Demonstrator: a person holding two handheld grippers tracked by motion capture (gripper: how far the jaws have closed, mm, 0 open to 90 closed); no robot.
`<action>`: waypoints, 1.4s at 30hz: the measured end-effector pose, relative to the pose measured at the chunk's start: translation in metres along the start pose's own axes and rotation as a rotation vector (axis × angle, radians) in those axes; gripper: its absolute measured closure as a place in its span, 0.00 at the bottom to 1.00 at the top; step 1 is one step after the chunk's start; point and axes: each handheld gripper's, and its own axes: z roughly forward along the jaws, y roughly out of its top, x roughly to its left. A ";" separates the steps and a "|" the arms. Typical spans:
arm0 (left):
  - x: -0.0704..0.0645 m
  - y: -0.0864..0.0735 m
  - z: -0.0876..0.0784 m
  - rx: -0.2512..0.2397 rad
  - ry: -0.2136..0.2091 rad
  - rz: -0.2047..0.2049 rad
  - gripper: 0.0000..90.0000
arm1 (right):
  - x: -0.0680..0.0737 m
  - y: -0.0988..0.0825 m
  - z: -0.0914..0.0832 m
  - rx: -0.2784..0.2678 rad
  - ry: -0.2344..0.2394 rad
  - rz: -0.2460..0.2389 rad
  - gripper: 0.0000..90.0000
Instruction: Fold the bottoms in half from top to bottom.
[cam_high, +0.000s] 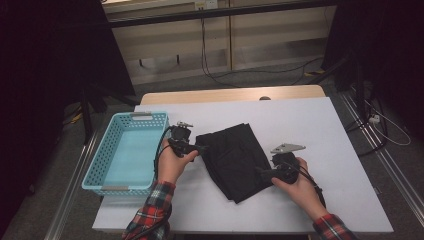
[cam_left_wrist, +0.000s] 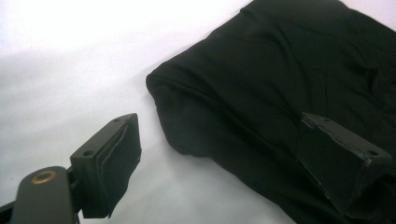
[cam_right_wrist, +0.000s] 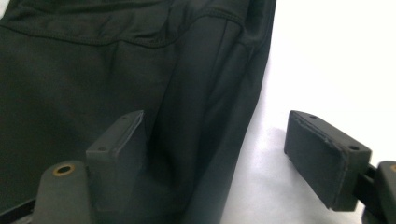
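The left tongs stand open at the folded black fabric garment's left edge: in the left gripper view one jaw sits over bare white surface, the other over the cloth, pressing nothing. The right tongs are open too, straddling the garment's right edge near its front corner; in the right gripper view one jaw rests over the fabric, the other beside it over the surface.

The garment lies in the middle of the surface, with the light-blue perforated plastic basket just to its left.

Risks, as I judge them: closing on only the top layer, so the fold falls open when lifted; uneven bites on the two sides, letting the bundle sag or slip; and a trailing corner snagging the basket rim.
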 end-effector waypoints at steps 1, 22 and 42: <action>0.001 0.000 0.000 0.002 0.004 0.000 0.16 | 0.000 0.000 0.000 0.001 -0.001 0.003 0.26; 0.003 0.010 0.005 -0.003 0.006 -0.053 0.12 | 0.019 -0.005 -0.003 -0.047 -0.046 0.073 0.67; 0.013 0.023 0.039 0.112 0.100 -0.121 0.42 | 0.030 -0.007 -0.003 -0.079 0.030 0.023 0.88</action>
